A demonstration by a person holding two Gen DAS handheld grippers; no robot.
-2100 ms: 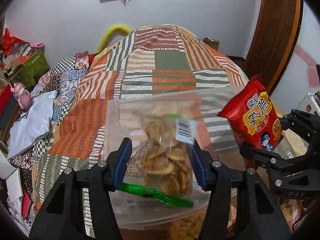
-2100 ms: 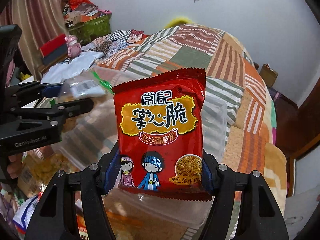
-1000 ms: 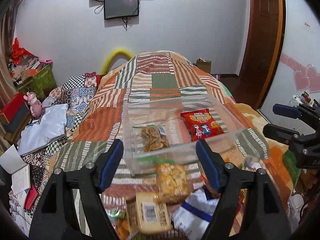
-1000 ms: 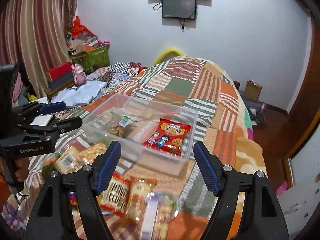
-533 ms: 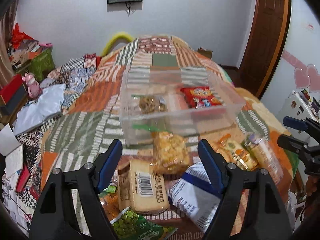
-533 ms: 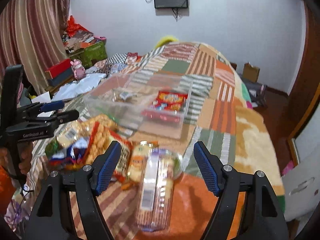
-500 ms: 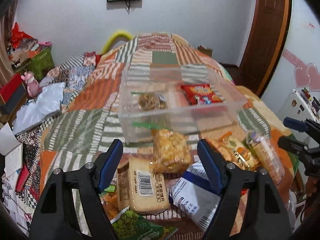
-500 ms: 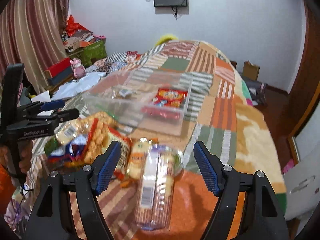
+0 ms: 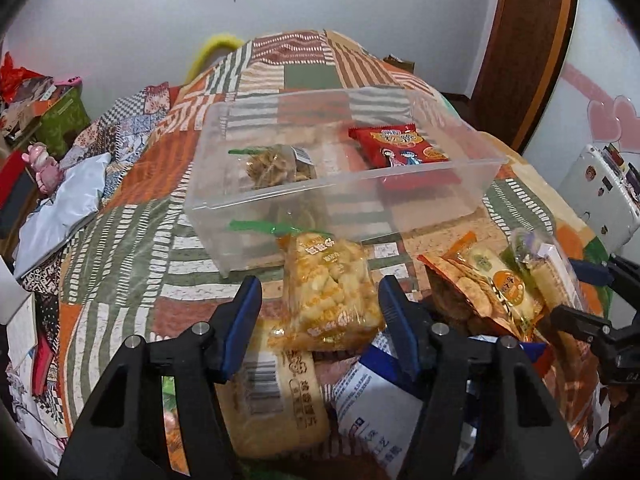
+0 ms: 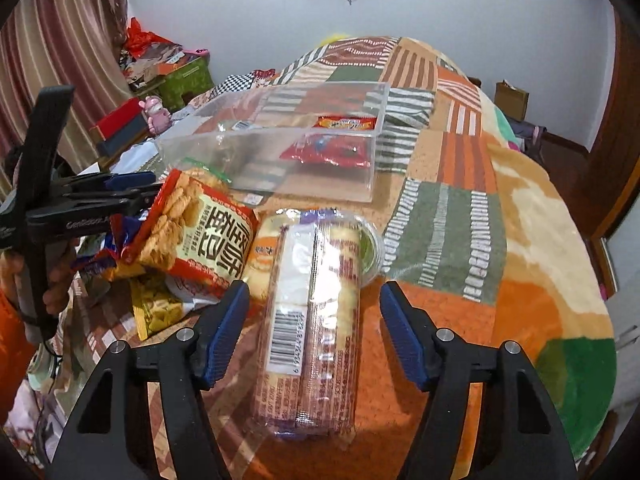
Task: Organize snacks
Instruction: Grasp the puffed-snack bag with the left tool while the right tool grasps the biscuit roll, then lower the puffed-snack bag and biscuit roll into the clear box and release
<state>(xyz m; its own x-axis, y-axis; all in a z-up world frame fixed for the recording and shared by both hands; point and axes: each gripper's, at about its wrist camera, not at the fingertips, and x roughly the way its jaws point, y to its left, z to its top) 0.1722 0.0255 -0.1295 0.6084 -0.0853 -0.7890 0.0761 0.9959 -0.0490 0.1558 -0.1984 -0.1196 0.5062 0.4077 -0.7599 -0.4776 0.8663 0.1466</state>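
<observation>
A clear plastic box [image 9: 340,184] [image 10: 280,132] stands on the bed. It holds a red noodle packet [image 9: 396,146] [image 10: 332,148] and a bag of cookies [image 9: 276,168] with a green tie. My left gripper [image 9: 320,320] hangs low over the snack heap. Its jaws are closing around a yellow bag of puffed snacks [image 9: 328,292], with a gap still showing on the left side. My right gripper [image 10: 316,312] straddles a long clear-wrapped biscuit pack [image 10: 312,320]. Its jaws are closing too, and the pads stand clear of the wrap.
More snacks crowd the near part of the patchwork bedcover [image 10: 460,208]: a tan barcoded pack [image 9: 272,392], a blue-and-white bag [image 9: 372,400], an orange cracker bag [image 9: 480,292] [image 10: 200,232]. The bed's edge drops off at the right. Boxes and clothes [image 9: 52,128] lie left of the bed.
Two seconds ago the grippers held the cookie bag and the red packet; both now lie in the box. Both grippers have since sunk toward the snack heap, and their jaws have narrowed.
</observation>
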